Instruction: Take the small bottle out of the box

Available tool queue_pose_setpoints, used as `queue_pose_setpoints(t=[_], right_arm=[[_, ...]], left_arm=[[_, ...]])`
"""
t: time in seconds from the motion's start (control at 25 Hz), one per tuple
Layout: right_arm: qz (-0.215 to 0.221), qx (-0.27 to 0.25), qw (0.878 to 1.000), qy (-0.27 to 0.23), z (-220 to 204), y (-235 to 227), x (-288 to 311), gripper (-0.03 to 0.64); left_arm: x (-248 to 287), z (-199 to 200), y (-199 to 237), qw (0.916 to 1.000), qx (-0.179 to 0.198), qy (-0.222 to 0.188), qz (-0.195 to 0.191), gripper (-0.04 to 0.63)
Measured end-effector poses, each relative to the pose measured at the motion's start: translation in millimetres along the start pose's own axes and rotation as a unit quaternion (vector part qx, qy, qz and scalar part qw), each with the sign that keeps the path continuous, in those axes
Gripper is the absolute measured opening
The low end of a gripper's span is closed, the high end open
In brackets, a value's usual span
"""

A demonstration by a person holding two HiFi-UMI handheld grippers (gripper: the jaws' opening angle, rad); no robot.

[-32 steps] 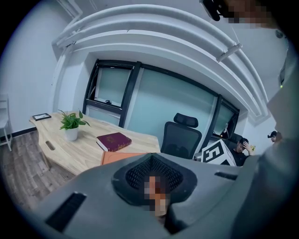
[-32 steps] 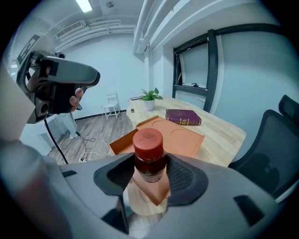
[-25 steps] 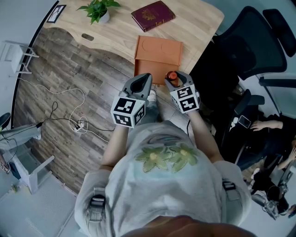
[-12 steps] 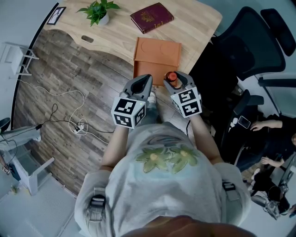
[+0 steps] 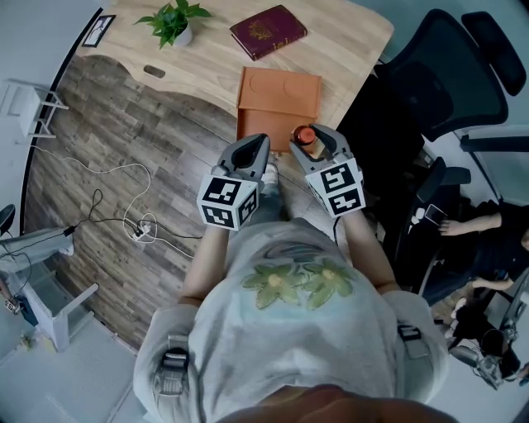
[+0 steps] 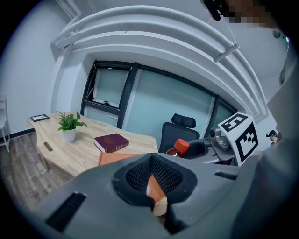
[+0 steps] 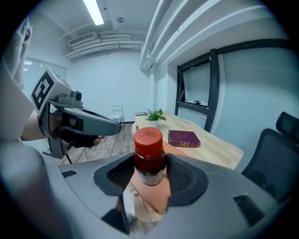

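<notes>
A small dark bottle with a red cap [image 5: 307,136] stands upright between the jaws of my right gripper [image 5: 312,142], which is shut on it just short of the desk's near edge. In the right gripper view the bottle [image 7: 149,156] fills the middle, with the pads pressed on both sides of its body. The flat orange box [image 5: 279,92] lies shut on the wooden desk [image 5: 347,41] beyond it. My left gripper [image 5: 252,147] hangs beside the right one, shut and holding nothing. The left gripper view shows the bottle [image 6: 179,148] off to its right.
A dark red book [image 5: 268,30] and a potted plant [image 5: 175,18] sit farther back on the desk. A black office chair [image 5: 446,74] stands at the right, with a seated person [image 5: 488,223] beyond it. Cables [image 5: 124,206] trail over the wood floor at the left.
My right gripper has drifted slightly to the right with the bottle still in it. The left gripper has barely moved.
</notes>
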State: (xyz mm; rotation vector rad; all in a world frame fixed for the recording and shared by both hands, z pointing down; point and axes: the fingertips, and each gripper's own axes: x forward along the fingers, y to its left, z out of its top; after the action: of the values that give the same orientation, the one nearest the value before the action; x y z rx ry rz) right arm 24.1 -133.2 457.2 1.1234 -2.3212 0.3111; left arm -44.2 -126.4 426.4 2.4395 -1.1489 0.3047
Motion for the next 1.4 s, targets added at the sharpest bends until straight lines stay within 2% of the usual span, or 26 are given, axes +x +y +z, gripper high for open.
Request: queue_pose_setpoints(t=[0.28,1.4], right_arm=[[-0.005,-0.01,1.0,-0.017,17.4,4.4,-12.7,0.208],[-0.011,0.006,0.997,-0.079,54.1,-4.9,-63.6,0.207]], left_arm=[[-4.0,-2.9,-0.1,1.0,-0.002,0.003,-0.002,0.007],[0.5,9.8,-17.7,0.9996,-0.006,-0.014,-0.026,0.008]])
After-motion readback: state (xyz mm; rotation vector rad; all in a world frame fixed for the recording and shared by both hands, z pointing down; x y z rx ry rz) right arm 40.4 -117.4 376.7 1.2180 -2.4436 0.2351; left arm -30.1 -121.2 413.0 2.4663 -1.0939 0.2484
